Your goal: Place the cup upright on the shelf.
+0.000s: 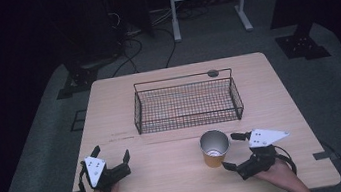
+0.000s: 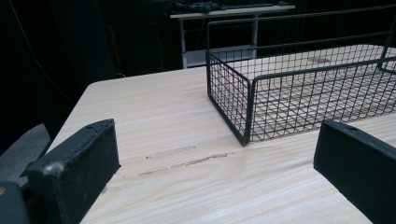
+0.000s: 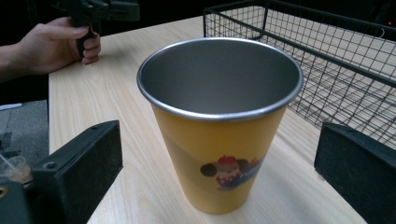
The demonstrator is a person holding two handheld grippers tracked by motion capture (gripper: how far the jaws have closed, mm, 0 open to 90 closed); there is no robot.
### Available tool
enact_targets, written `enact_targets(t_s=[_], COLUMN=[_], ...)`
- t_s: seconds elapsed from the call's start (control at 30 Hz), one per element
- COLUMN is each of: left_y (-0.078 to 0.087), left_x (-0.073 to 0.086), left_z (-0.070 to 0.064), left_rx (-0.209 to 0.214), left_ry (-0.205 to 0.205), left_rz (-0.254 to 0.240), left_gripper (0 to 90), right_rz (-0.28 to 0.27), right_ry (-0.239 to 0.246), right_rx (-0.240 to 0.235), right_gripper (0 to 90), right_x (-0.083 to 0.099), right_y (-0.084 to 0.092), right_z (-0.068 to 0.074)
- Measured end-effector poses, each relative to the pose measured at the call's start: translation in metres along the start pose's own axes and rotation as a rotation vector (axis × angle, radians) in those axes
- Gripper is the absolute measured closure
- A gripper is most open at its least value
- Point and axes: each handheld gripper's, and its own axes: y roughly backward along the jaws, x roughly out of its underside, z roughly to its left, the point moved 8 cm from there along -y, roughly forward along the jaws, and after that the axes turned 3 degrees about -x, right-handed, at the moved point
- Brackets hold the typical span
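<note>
A yellow cup (image 1: 215, 149) with a bare metal inside and a cartoon print stands upright on the wooden table (image 1: 170, 177), in front of an empty black wire basket (image 1: 187, 102). My right gripper (image 1: 231, 151) is open just right of the cup. In the right gripper view the cup (image 3: 219, 93) stands between the wide-apart jaws of this gripper (image 3: 218, 149), touching neither. My left gripper (image 1: 111, 153) is open near the table's front left, holding nothing. In the left gripper view its jaws (image 2: 217, 140) frame bare table, with the basket's corner (image 2: 247, 107) ahead to the right.
The basket spans the table's middle, and a small dark disc (image 1: 213, 73) lies behind it. Off the table are a white shelf frame (image 1: 208, 0), floor cables (image 1: 136, 45) and dark stand bases (image 1: 302, 44). A hand (image 3: 56, 44) holding the left gripper shows far left.
</note>
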Motion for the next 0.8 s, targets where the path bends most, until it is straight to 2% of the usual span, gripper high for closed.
enact_targets(t_s=[0.43, 0.8], left_y=[0.0, 0.0], left_x=[0.0, 0.0], left_z=[0.0, 0.0], left_rx=[0.0, 0.0], left_ry=[0.0, 0.0], left_rz=[0.0, 0.0], left_gripper=[0.0, 0.0], right_rz=[0.006, 0.014], right_ry=[0.0, 0.015], right_rx=[-0.002, 0.035], right_gripper=[0.6, 0.6], right_x=[-0.001, -0.002], right_y=[-0.014, -0.028], right_z=[0.0, -0.003])
